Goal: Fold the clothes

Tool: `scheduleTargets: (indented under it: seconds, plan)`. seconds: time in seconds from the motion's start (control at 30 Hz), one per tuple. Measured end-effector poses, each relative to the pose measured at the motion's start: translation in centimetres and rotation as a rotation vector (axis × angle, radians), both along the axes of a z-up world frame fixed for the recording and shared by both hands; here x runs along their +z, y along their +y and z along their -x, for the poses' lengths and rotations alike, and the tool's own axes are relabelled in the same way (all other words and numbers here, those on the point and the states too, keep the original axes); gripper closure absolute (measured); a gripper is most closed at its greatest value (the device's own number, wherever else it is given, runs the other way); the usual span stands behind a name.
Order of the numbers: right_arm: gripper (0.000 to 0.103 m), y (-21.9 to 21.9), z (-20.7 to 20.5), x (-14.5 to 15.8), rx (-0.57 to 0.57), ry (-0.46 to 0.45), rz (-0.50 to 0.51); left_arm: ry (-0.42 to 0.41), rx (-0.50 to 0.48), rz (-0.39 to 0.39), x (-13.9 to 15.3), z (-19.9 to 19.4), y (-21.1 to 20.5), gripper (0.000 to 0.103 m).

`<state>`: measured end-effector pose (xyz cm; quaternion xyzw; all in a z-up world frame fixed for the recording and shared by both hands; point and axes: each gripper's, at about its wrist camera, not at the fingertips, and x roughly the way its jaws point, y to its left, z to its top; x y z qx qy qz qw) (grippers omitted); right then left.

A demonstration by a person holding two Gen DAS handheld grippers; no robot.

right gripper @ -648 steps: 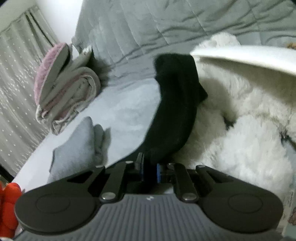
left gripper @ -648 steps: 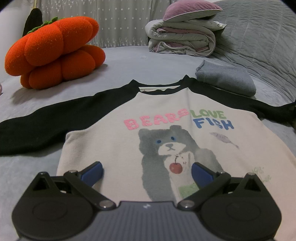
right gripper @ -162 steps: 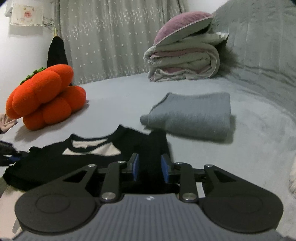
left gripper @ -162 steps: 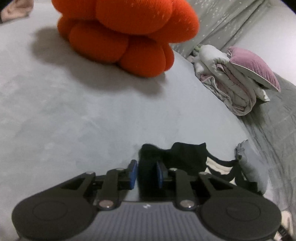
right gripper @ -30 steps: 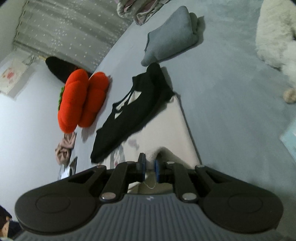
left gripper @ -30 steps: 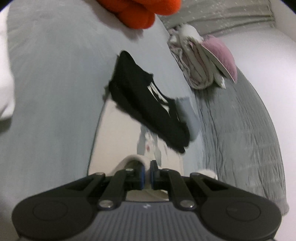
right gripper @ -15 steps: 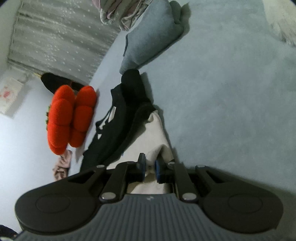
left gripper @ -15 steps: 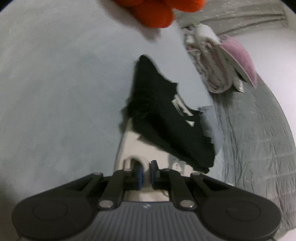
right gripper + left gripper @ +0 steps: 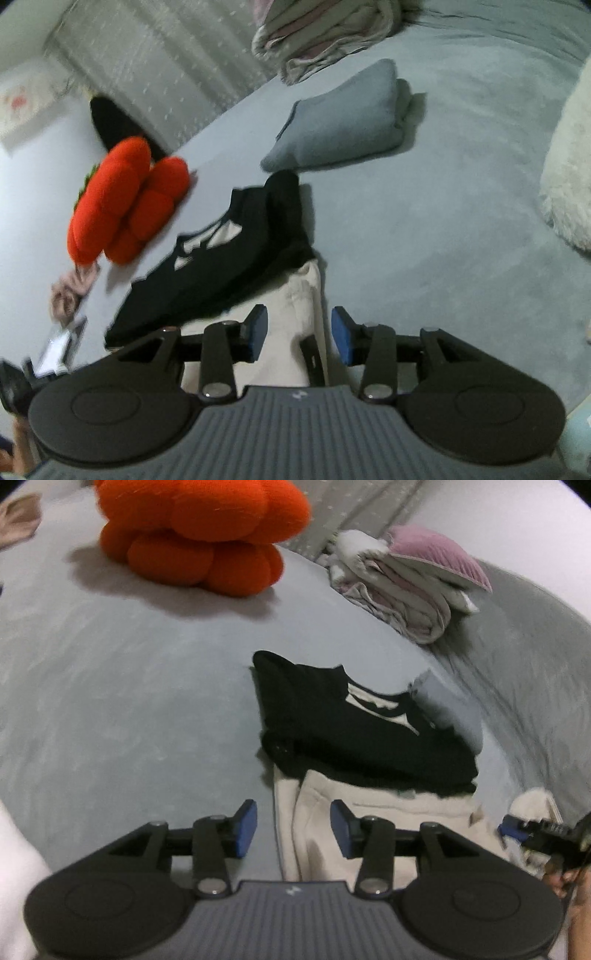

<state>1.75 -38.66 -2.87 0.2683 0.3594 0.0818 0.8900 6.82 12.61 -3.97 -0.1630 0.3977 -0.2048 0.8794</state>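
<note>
Half a second ago both grippers pinched the shirt's cream hem; now the left gripper and right gripper are opening, pads clear of cloth. The shirt lies folded on the grey bed, cream hem laid up against the black sleeves.

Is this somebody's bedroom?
Most likely a bedroom. The shirt is being folded on a soft grey bed, with a stack of folded bedding and a plush orange pumpkin cushion at the far end, and a curtain behind.
</note>
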Motion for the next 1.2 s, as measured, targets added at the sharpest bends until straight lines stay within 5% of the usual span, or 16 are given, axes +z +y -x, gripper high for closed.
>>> scheduleTargets:
  seconds: [0.37,0.47,0.53,0.6,0.7,0.9,1.2]
  plan:
    - [0.06,4.9,-1.6,-1.1,0.096,-0.031,0.272,-0.147,-0.069,-0.316,-1.1,0.6,-6.4,0.061]
    - [0.064,5.8,-1.7,-1.4,0.1,-0.05,0.335,-0.204,-0.06,-0.373,-1.1,1.2,-7.3,0.094]
    - [0.088,6.1,-1.7,-1.5,0.096,-0.054,0.376,-0.228,-0.053,-0.361,-0.6,1.6,-7.2,0.094]
    - [0.091,6.0,-1.5,-1.2,0.073,-0.073,0.377,-0.252,-0.032,-0.331,-0.1,2.0,-6.8,0.095]
    - [0.092,5.6,-0.9,-0.2,0.034,-0.121,0.366,-0.268,-0.004,-0.249,0.6,2.3,-5.7,0.095]
    - [0.093,5.2,-1.2,0.7,-0.016,-0.164,0.348,-0.152,0.07,-0.08,0.3,1.2,-3.2,0.095]
    - [0.093,5.5,-2.9,0.1,-0.058,-0.157,0.339,-0.176,0.102,-0.102,0.1,1.1,-4.0,0.095]
